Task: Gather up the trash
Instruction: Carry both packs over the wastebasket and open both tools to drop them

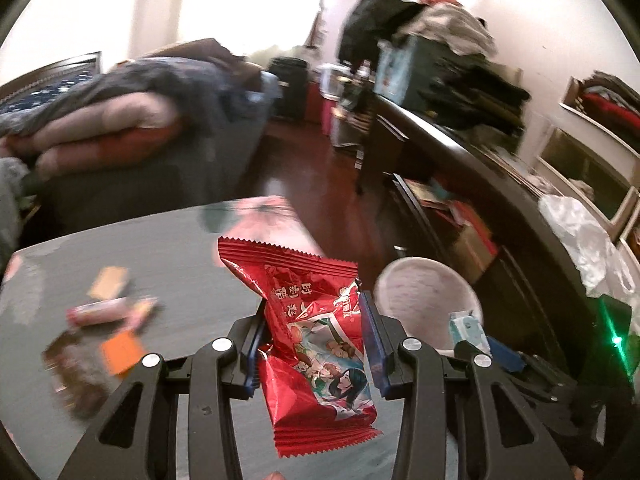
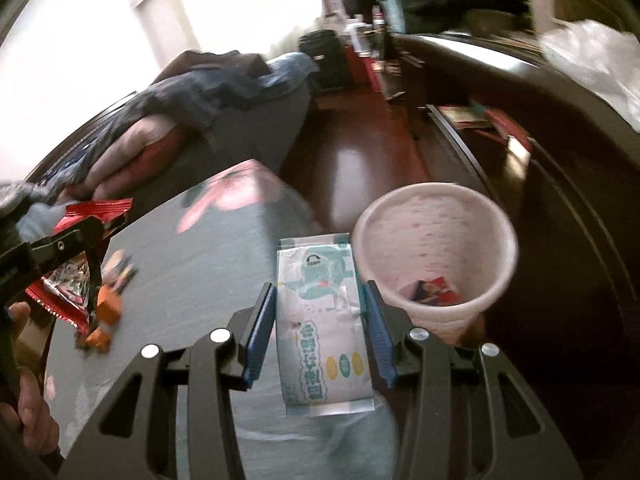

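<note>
Left wrist view, bottom centre: the left gripper [image 1: 316,344] is closed on a red snack wrapper [image 1: 312,328], blue pads pressing its two sides, so the wrapper is held clear of the grey table [image 1: 180,264]. Its long axis runs up the frame, one serrated end toward the camera and the other pointing away and slightly left. Just right of it sits the pink paper cup [image 1: 428,296], apparently the trash holder. Further left on the table lie small candy wrappers [image 1: 112,308], blurred.

Right wrist view, bottom centre: the right gripper [image 2: 320,332] clamps a pale wet-wipe packet [image 2: 320,320], long axis also pointing away, with the cup [image 2: 434,256] touching its right finger; a scrap already lies inside.

Judged step: carrying trash to the cup. Next, each piece likely needs moving over the rim, end down, then releasing
</note>
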Demonstrator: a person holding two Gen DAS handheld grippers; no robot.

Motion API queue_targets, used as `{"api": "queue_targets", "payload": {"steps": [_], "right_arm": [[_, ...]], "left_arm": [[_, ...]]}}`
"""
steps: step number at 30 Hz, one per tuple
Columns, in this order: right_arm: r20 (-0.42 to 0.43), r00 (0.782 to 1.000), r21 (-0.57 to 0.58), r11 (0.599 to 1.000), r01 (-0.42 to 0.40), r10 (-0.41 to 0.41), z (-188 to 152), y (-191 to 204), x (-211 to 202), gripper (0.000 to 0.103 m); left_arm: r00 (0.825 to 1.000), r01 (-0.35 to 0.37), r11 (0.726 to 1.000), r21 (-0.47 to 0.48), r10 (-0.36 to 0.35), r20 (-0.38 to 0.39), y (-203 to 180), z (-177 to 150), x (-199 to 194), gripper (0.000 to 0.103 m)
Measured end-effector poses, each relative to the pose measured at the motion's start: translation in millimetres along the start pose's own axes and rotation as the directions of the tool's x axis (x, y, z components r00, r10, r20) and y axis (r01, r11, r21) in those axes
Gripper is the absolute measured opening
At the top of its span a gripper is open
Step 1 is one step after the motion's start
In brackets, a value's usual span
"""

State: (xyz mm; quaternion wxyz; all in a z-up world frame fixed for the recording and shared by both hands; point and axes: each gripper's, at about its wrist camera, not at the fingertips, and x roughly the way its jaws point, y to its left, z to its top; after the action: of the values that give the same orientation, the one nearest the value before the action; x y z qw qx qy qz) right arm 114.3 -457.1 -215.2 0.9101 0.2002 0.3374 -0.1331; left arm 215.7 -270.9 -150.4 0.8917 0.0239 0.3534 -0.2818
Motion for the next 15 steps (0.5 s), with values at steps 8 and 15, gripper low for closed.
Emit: {"api": "queue_targets", "payload": {"steps": [8,15], "right_arm": [[0.015,0.997,0.08,0.994,0.078,-0.079,13.3,-60.9,18.9,0.045],[-0.002,0.991,0.1,0.986,0.134,-0.134,25.0,-97.0,62.2,0.045]], "left_arm": [[0.988,0.139,0.987,0.086,-0.132,-0.076,-66.7,16.1,60.5,0.042],[0.968,0.202,0.973,0.115,-0.18,-0.175,-113.5,23.3,127.8,0.043]]}}
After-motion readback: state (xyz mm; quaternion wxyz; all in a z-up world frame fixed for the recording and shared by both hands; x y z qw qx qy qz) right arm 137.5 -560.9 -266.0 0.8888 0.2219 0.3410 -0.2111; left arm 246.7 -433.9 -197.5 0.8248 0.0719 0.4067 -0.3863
